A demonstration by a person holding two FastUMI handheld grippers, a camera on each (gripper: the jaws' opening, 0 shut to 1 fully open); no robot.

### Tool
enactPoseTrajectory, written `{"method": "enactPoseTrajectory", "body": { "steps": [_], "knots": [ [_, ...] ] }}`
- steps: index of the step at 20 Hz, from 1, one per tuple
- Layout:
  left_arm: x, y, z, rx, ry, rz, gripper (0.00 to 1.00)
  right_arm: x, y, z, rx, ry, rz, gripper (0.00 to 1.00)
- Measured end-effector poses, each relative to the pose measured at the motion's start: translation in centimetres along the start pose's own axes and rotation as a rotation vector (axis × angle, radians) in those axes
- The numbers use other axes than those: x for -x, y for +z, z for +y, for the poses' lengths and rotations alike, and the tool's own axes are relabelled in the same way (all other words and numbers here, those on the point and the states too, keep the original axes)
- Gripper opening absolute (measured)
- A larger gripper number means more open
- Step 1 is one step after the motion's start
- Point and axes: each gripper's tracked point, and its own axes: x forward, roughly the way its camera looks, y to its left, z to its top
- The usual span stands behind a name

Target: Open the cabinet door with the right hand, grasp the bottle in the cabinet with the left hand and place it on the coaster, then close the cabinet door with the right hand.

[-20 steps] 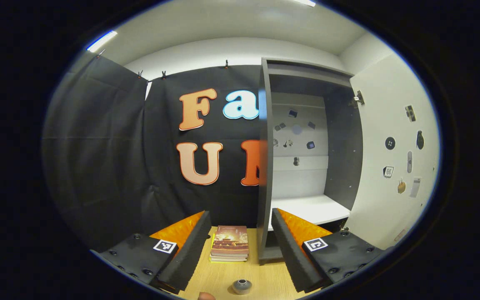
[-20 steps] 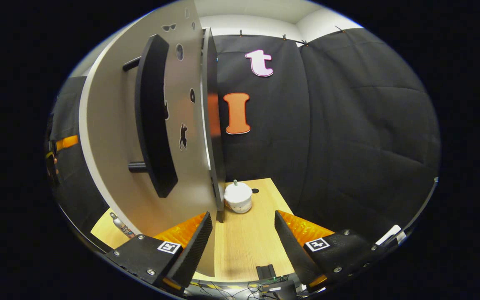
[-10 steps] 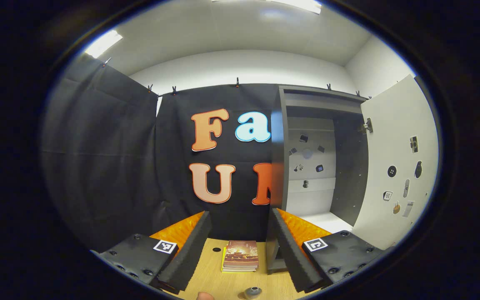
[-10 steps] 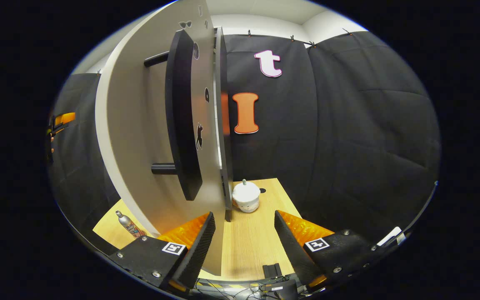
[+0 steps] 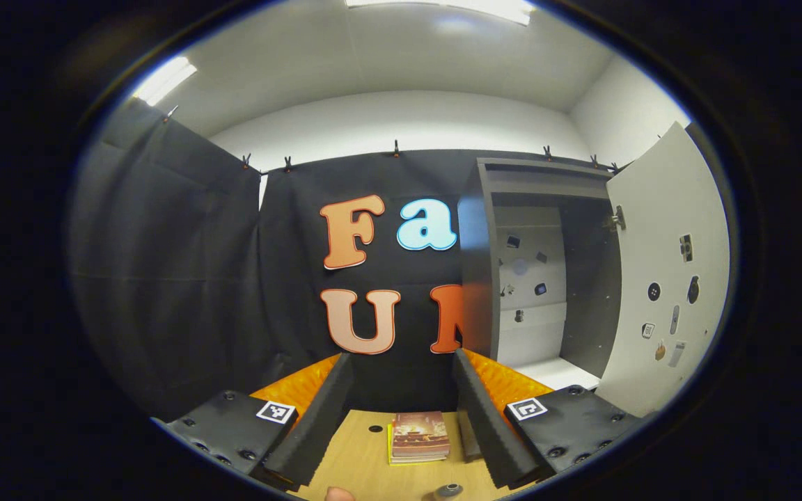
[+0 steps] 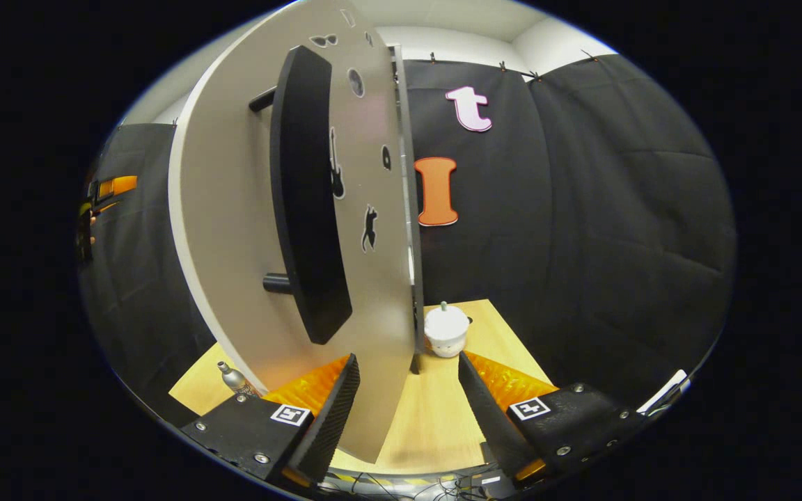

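on the right of the left gripper view the cabinet (image 5: 540, 278) stands with its door (image 5: 665, 278) swung wide, its inside shelf bare where it shows; the bottle (image 6: 232, 378) stands on the wooden surface (image 6: 436, 424), seen at the near left in the right gripper view, partly cut off by the door (image 6: 289, 229) and by the right tool's own finger. a small grey cap-like thing (image 5: 448, 490) at the bottom edge of the left gripper view may be that bottle's top, though too little of it shows to be sure. the coaster cannot be made out. the left tool (image 5: 401, 410) hangs released over the surface, holding nothing, facing a stack of books (image 5: 418, 437); my guess is that it is held clear now the bottle is set down. the right tool (image 6: 408, 410) is also released and empty, close against the door's outer face, just beside its long dark handle (image 6: 307, 202), probably placed to push the door shut. beyond the door's edge sits a white lidded jar (image 6: 445, 330)
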Motion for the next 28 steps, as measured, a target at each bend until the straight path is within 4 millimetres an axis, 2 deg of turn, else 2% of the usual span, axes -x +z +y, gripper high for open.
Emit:
{"method": "enactPoseTrajectory", "body": {
  "steps": [2, 6, 13, 14, 15, 17, 23, 25, 28],
  "knots": [
    [-0.7, 0.3, 1.7, -0.023, 0.003, -0.016, 0.95, -0.6, 0.0, 1.9, -0.003, 0.004, -0.005, 0.89],
    [-2.1, -0.3, 4.2, -0.035, -0.006, -0.014, 0.95, -1.6, -0.1, 5.1, -0.015, 0.002, -0.021, 0.89],
    [-4.4, -2.2, 10.6, -0.019, 0.029, 0.007, 0.95, -4.6, -0.6, 8.7, -0.036, -0.021, -0.031, 0.89],
    [-4.6, -2.2, 11.5, -0.023, 0.041, 0.003, 0.94, -5.1, -0.8, 9.1, -0.040, -0.026, -0.029, 0.98],
    [-4.8, -2.4, 12.2, -0.024, 0.047, 0.000, 0.94, -5.9, -1.0, 9.5, -0.045, -0.031, -0.025, 0.89],
    [-4.8, -2.7, 13.1, -0.024, 0.050, 0.000, 0.94, -7.3, -1.6, 10.4, -0.059, -0.028, -0.020, 0.90],
    [-4.2, -2.3, 15.4, -0.034, 0.071, -0.017, 0.94, -11.6, -1.1, 12.9, -0.081, 0.017, -0.030, 0.91],
    [-3.9, -2.1, 16.0, -0.036, 0.077, -0.018, 0.95, -12.5, -1.2, 13.2, -0.072, 0.037, -0.032, 0.91],
    [-3.2, -1.7, 17.2, -0.058, 0.097, -0.022, 0.94, -12.8, -0.9, 13.8, -0.044, 0.047, -0.042, 0.91]
  ]
}}
